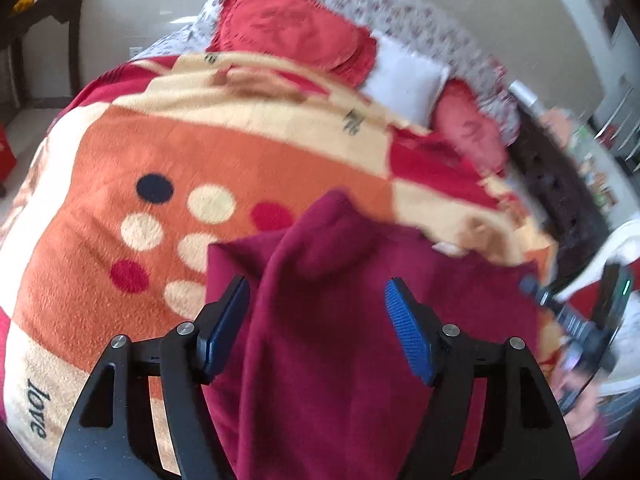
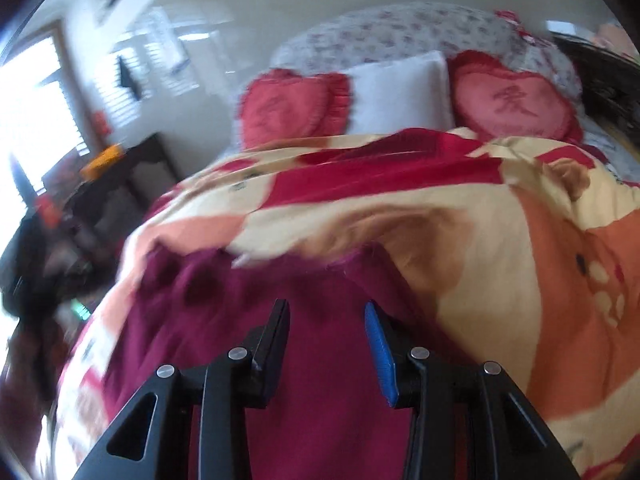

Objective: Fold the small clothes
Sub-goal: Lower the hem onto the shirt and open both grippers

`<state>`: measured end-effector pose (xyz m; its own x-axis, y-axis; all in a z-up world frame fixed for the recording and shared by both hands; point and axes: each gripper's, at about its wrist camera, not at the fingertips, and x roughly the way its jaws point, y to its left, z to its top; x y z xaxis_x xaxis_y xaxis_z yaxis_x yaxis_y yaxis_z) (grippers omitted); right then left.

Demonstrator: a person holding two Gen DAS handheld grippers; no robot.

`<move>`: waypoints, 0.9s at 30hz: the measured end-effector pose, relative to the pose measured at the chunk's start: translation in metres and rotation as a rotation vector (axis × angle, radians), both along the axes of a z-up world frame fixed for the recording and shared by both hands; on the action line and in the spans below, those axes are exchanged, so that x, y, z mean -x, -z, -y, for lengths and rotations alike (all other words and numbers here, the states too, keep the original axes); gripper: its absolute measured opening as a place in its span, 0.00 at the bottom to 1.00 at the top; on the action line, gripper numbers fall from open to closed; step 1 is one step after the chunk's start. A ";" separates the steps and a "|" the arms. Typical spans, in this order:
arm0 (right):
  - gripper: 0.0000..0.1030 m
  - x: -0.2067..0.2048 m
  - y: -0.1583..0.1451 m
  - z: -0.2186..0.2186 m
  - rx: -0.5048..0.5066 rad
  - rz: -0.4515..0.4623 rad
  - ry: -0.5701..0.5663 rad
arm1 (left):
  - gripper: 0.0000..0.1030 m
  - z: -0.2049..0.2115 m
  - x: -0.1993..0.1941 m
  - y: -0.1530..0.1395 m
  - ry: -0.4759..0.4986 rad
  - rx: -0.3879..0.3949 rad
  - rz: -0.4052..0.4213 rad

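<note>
A maroon fleece garment point(image 1: 320, 360) lies on the bed's blanket, with a raised fold running up its middle. My left gripper point(image 1: 319, 282) hangs just over it, open; the fold sits between the blue pads and neither pad presses on it. At the right edge of the left wrist view, the other gripper appears blurred point(image 1: 576, 320). In the right wrist view the same garment point(image 2: 180, 300) spreads out to the left. There my right gripper point(image 2: 326, 306) stands open above the cloth, a clear gap between its fingers.
An orange, cream and red dotted blanket point(image 1: 200, 152) covers the bed. Two red heart cushions point(image 2: 292, 108) and a white pillow point(image 2: 400, 92) lie at the head. Dark wooden furniture point(image 2: 132, 176) stands to the left, and a white chair point(image 1: 616, 248) to the right.
</note>
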<state>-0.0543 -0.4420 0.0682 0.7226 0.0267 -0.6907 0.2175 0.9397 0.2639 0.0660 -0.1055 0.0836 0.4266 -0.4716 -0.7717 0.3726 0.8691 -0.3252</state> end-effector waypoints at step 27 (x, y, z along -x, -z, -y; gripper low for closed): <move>0.12 0.146 0.028 -0.047 -0.032 -0.171 -0.041 | 0.69 -0.057 0.094 0.041 0.047 -0.078 -0.097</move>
<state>-0.1998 -0.3947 0.0400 0.5922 0.0778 -0.8021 0.2231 0.9406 0.2560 -0.0281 -0.0488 0.0426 0.3271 -0.4258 -0.8436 0.3834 0.8757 -0.2934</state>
